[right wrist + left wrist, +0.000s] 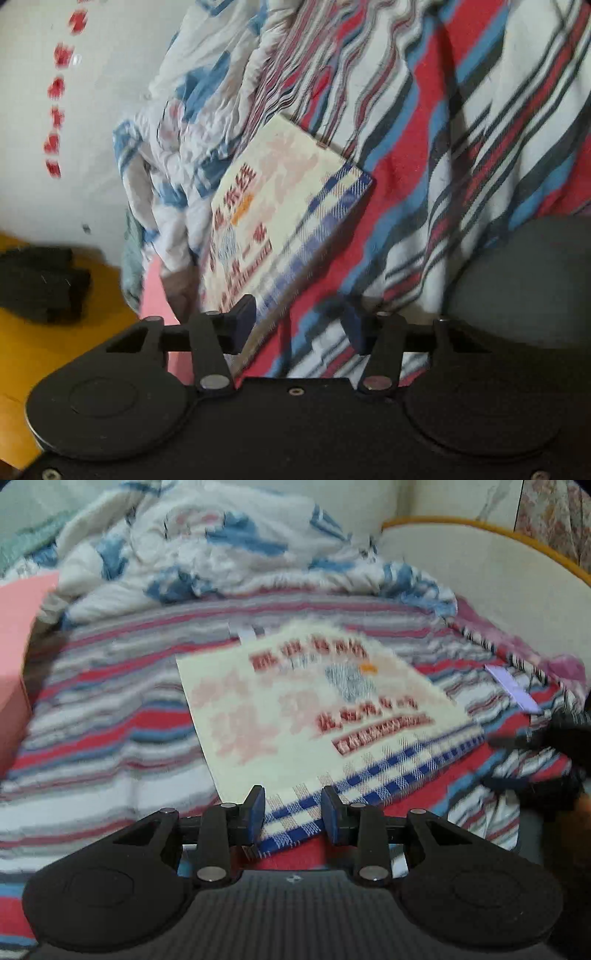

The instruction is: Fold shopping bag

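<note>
The right gripper (299, 325) hung over the striped bedsheet (424, 147), its jaws apart. The folded shopping bag (280, 206) lay flat on the sheet, its near corner beside the left pad, unpinched. A rumpled quilt (177, 122) lay beyond it.

Left gripper (293, 814) angled downward, pads parted, right gripper (301, 326) rolled, jaws spread wider

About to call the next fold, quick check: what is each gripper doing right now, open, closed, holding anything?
Left gripper: open, pads apart over the shopping bag's checked edge, not pinching it.
Right gripper: open, holding nothing; the bag's edge lies by one pad.
</note>
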